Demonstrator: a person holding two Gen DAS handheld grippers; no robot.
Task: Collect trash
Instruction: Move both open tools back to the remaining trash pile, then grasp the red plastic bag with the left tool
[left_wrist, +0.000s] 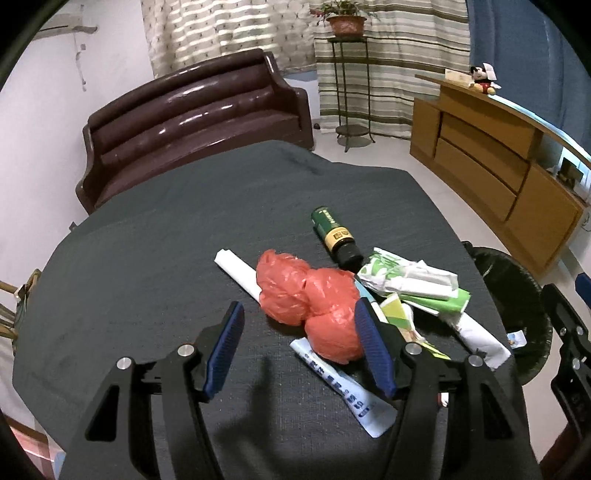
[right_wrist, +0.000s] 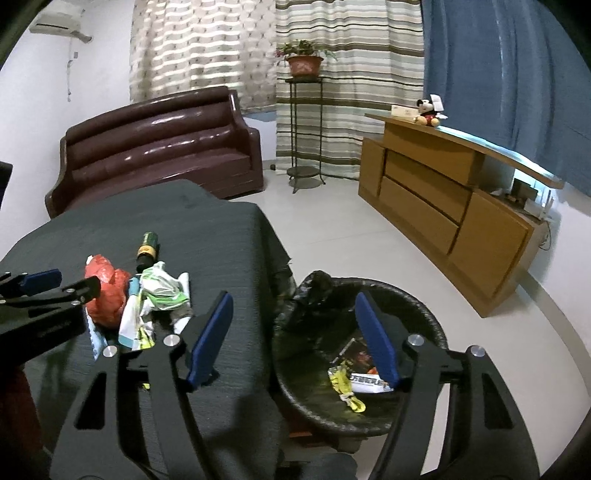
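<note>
Dark grey cloth on table. Crumpled bag orange-red. Bottle dark green, yellow label, black cap. Wrapper green and white. Flat packet pale blue, blue print. Bin black, black liner. Sofa glossy maroon. Curtains beige with brown stripes. Cabinet tan wood. Gripper pads blue.

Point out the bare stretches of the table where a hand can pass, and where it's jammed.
Bare: the dark grey tablecloth between the maroon leather sofa and the crumpled red plastic bag, and the whole side left of that bag. Crowded: the table's right edge beside the black-lined trash bin, where the bag, dark green bottle, green-white wrappers and paper sleeves pile together.
</note>
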